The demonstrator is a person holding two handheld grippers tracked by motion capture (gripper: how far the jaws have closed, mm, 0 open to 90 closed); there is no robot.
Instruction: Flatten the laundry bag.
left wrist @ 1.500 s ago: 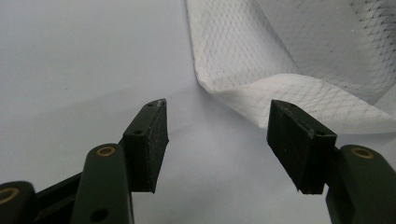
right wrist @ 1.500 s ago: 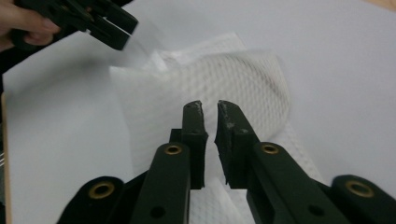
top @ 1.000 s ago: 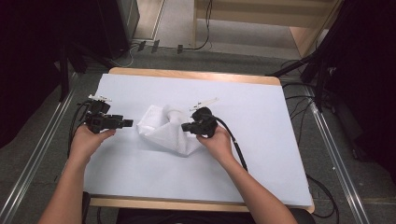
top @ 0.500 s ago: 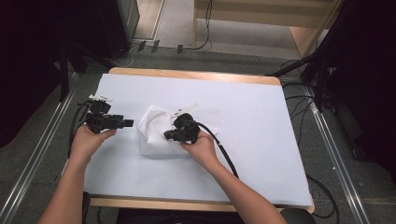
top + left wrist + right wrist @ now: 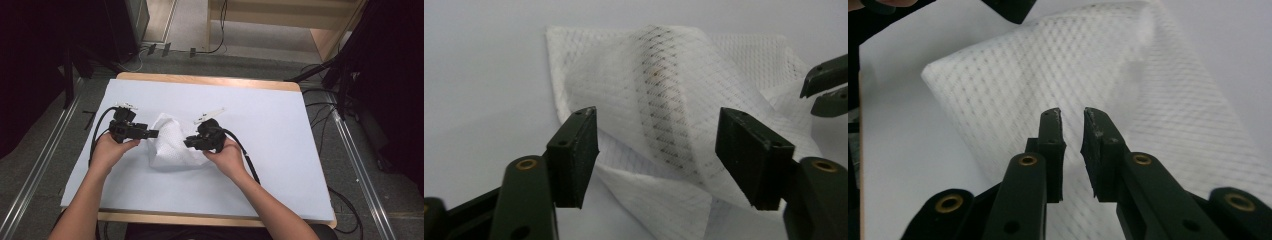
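Jaws wide on left gripper [image 5: 656,155], straddling cloth [image 5: 684,110] edge

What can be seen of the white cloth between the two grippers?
The white cloth is a thin, soft-looking sheet with a quilted diamond pattern, crumpled into a raised, folded heap rather than lying flat. It rests on the pale table cover, left of centre. The left gripper stands open in front of a raised fold. The right gripper is nearly closed at its other side; whether it pinches cloth is unclear.
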